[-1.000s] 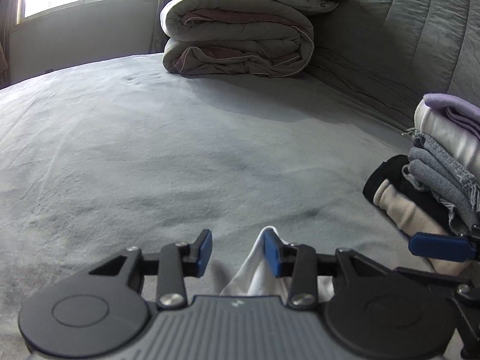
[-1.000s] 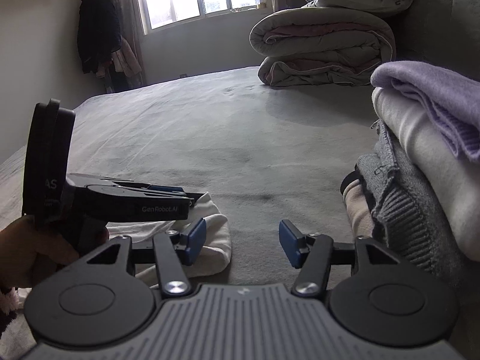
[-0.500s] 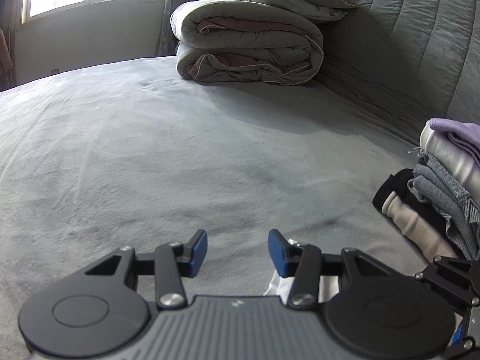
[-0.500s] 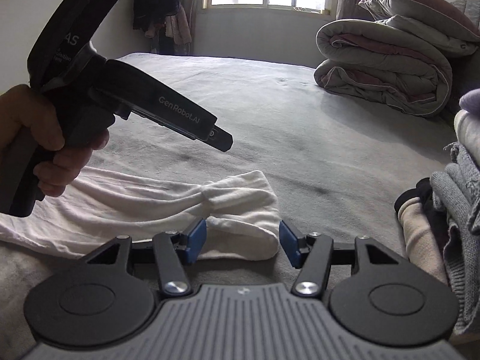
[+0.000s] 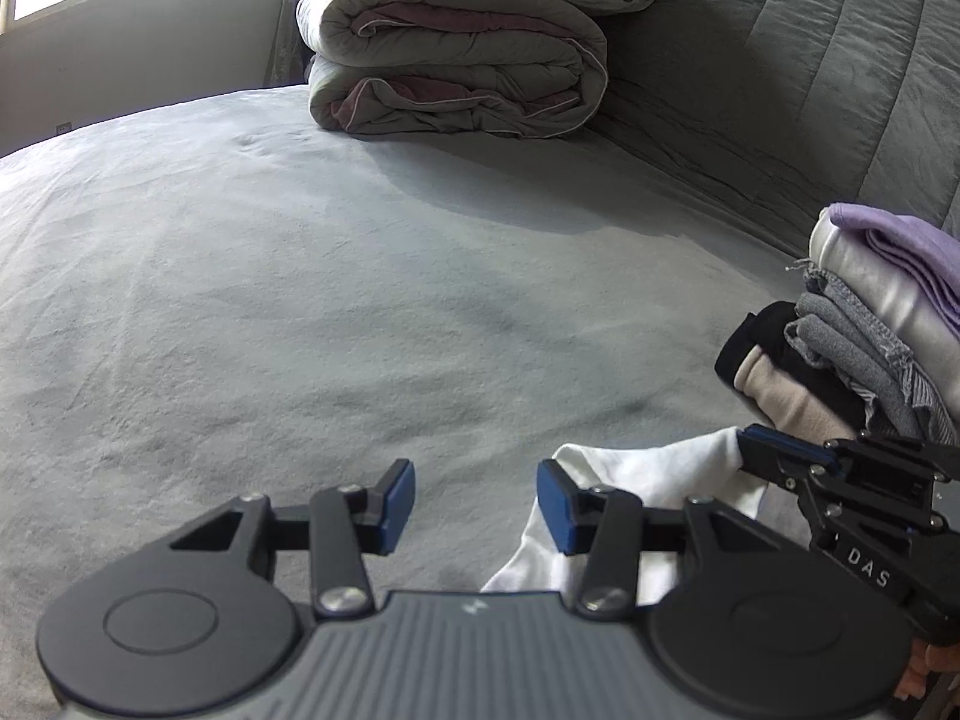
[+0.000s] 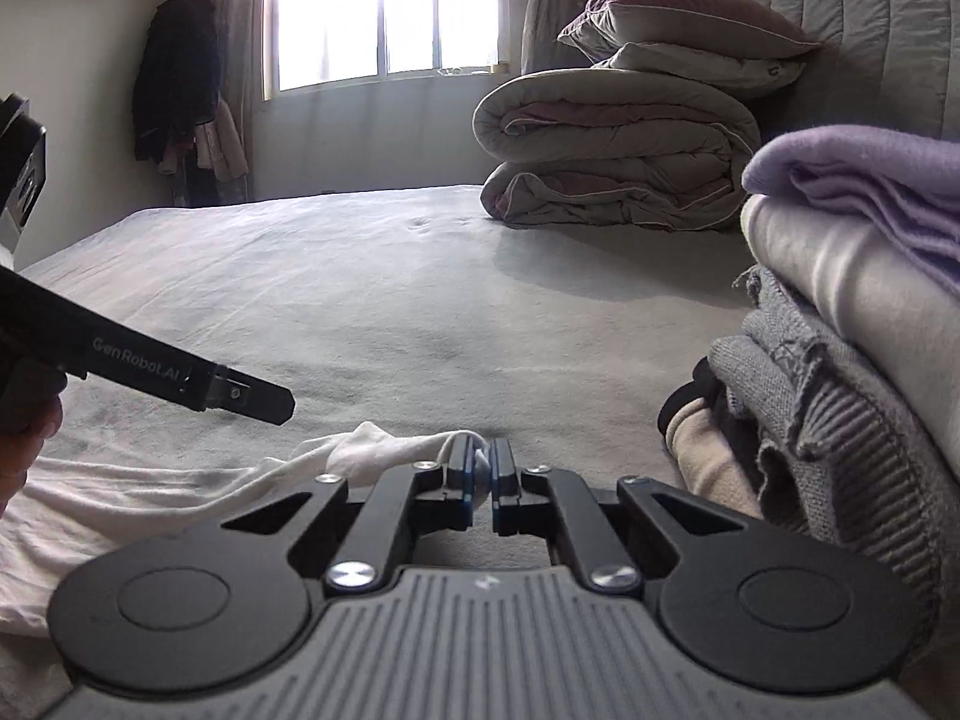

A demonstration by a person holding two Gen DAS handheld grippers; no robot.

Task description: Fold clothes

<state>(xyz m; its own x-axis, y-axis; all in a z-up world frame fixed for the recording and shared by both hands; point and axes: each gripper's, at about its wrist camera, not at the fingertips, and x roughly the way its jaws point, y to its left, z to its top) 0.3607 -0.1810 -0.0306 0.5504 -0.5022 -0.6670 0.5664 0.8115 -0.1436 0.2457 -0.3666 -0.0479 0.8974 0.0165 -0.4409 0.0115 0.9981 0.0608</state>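
Note:
A white garment (image 5: 660, 474) lies crumpled on the grey bed (image 5: 300, 300), stretching left across the right wrist view (image 6: 150, 498). My right gripper (image 6: 480, 468) is shut on a bunched edge of this garment, low over the sheet; in the left wrist view its tips (image 5: 747, 444) pinch the cloth's far corner. My left gripper (image 5: 475, 501) hangs open just left of the garment, with only bare sheet between its fingers. Its right pad (image 5: 549, 501) is near the cloth's edge. In the right wrist view its side shows (image 6: 264, 402), held by a hand at the left edge.
A stack of folded clothes (image 5: 870, 330), purple on top (image 6: 870, 180), stands close on the right. A rolled duvet (image 5: 456, 54) with pillows sits at the far end by the padded headboard (image 5: 810, 60). Dark clothes hang by the window (image 6: 174, 78).
My right gripper dropped to the white garment's edge and closed on it. My left gripper widened slightly and shifted off the cloth, which now lies to its right.

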